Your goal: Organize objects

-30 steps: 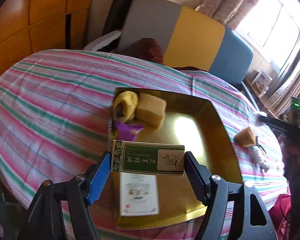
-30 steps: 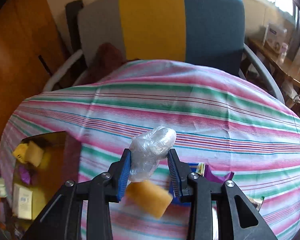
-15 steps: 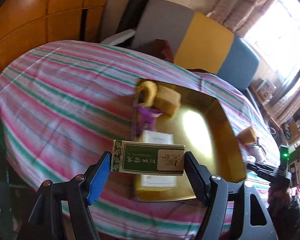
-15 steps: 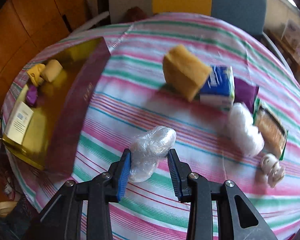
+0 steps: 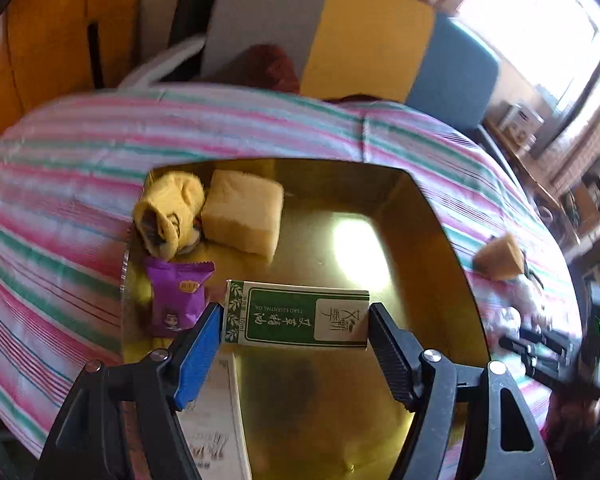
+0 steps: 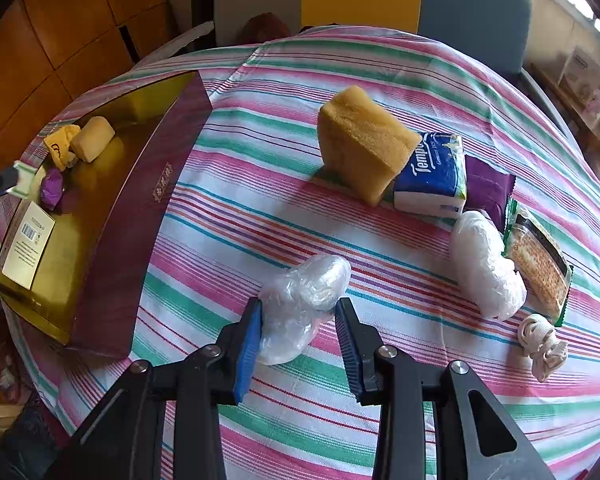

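The left gripper (image 5: 296,322) pinches a flat green-and-white cardboard box (image 5: 298,314) by its two short ends, holding it over the gold-lined tray (image 5: 428,216). Just under it lies a white printed carton (image 5: 214,412); beyond sit a purple snack sachet (image 5: 178,296), a pale yellow sponge block (image 5: 242,210) and a rolled yellow cloth (image 5: 168,210), all crowded toward one side of the tray.

The right gripper (image 6: 298,326) is clamped on a crumpled clear plastic bundle (image 6: 300,300) above the striped tablecloth (image 6: 260,208). Farther off wait an orange sponge (image 6: 364,140), a blue tissue pack (image 6: 434,174) and a white wrapped bundle (image 6: 486,264).

The step in hand looks like placing — the green box seems ready to go down. The next move probably calls for lowering it onto bare gold floor beside the carton, then parting the jaws; the plastic bundle must then travel across to the tray.
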